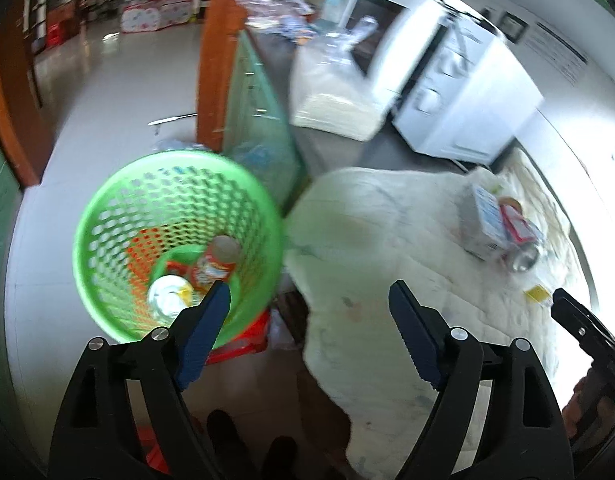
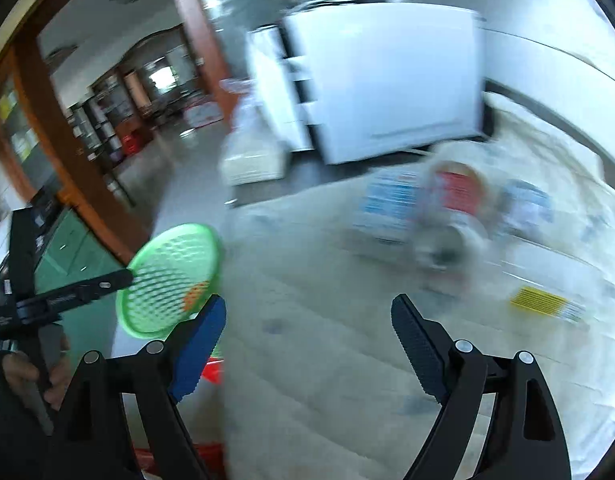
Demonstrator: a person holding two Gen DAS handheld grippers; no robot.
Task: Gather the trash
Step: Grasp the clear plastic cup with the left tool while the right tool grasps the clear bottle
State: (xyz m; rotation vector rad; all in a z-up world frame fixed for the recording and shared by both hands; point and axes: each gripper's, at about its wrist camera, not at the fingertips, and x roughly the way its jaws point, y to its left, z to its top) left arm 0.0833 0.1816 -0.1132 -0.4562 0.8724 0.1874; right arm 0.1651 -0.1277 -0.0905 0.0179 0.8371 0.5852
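A green perforated basket (image 1: 107,216) stands on the floor left of the cloth-covered table (image 1: 367,240); it also shows in the right wrist view (image 2: 167,276). It holds an orange-red cup (image 1: 215,264) and a white lid or wrapper (image 1: 167,292). On the table lie a blue-white carton (image 1: 483,220), a red-labelled can (image 1: 519,240) and a yellow wrapper (image 1: 537,293); all are blurred in the right wrist view, where the carton (image 2: 391,204) and yellow wrapper (image 2: 543,302) show. My left gripper (image 1: 309,308) is open and empty over the table's left edge. My right gripper (image 2: 307,320) is open and empty above the table.
A white cabinet with drawers (image 1: 459,92) stands behind the table. A green mesh panel (image 1: 255,96) and an orange-brown wooden post (image 1: 215,52) rise beside the basket. Red items (image 1: 243,340) lie under the basket. The right gripper's tip (image 1: 575,316) shows at the left wrist view's right edge.
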